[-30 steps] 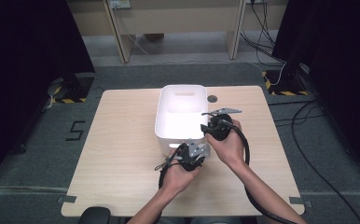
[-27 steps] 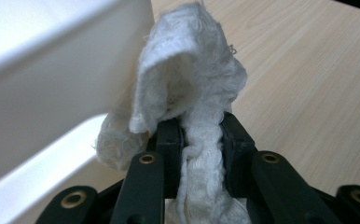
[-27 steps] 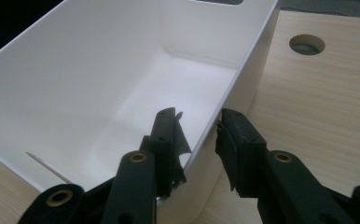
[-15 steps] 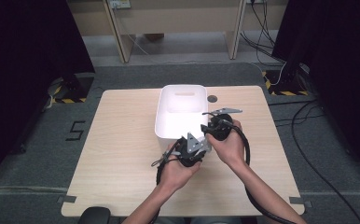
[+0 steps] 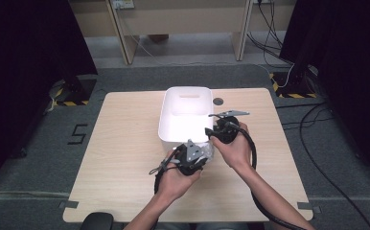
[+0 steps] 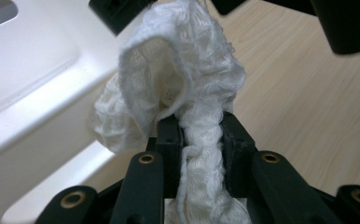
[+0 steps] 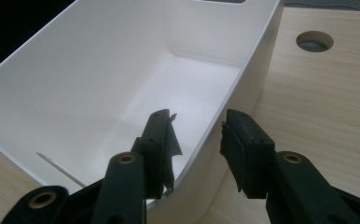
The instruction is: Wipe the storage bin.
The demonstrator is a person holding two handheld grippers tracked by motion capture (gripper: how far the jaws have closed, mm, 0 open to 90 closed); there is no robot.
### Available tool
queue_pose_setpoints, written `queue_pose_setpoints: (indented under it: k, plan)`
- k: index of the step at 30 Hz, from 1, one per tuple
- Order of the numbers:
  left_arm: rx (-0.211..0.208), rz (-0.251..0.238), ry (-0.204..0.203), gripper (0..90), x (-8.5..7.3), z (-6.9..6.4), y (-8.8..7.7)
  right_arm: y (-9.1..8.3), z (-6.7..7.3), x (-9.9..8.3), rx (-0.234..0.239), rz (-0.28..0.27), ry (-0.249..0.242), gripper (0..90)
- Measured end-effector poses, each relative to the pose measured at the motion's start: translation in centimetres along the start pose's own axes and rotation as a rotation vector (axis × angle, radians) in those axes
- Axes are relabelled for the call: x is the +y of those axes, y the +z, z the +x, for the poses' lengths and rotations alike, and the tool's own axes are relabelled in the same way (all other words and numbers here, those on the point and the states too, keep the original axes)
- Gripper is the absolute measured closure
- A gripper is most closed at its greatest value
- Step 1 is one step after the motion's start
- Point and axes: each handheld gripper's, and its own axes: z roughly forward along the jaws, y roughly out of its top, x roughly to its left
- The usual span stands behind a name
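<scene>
White knitted cloth (image 6: 187, 93) sits clamped between the jaws of the left gripper (image 5: 192, 158), bunched into a soft lump that bulges out past the pads and droops a little to one side. Seen from above, that gripper hangs just off the near end of the white bin (image 5: 185, 120), so the cloth lies right at the bin's near wall and the opening is straight ahead of it, away from the person. In the left gripper view the bin's rim runs along the left of the cloth, with bare table (image 6: 308, 93) to the right.

The right gripper (image 7: 197, 140) holds nothing. Its jaws have just been opening and now stand apart, straddling the bin's right-hand wall near the near corner, one jaw inside and one outside, with no pad pressing on the plastic as far as I can tell. It may have been steadying the bin.

The left hand is plainly the one nearer the job. The bin's long axis runs away from the person, and its inside looks bare, so there is plenty of room to drop the cloth anywhere in it. The near rim is the one edge to clear: the cloth hangs loose and could snag on it if carried forward too low. The right gripper stands close by on the same corner, so the left should keep towards the bin's middle.
</scene>
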Motion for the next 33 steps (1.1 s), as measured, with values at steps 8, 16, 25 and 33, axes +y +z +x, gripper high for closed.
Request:
queue_pose_setpoints:
  k: [8,16,25,33]
  plan:
    - [0.064,-0.02,-0.058,72.9,-3.8,2.5,-5.5,-0.1,-0.3,0.2,-0.006,0.0,0.01,60.5]
    - [0.206,-0.004,-0.165,72.9,-8.5,7.0,-11.4,0.2,-0.5,0.4,-0.008,0.016,0.022,62.2]
    - [0.354,0.025,-0.275,72.8,-11.2,12.9,-13.7,0.4,-0.3,1.1,-0.025,0.055,-0.045,72.2]
    - [0.35,0.042,-0.278,72.7,-9.6,15.8,-11.2,-0.2,-1.9,1.7,0.024,0.095,-0.135,86.2]
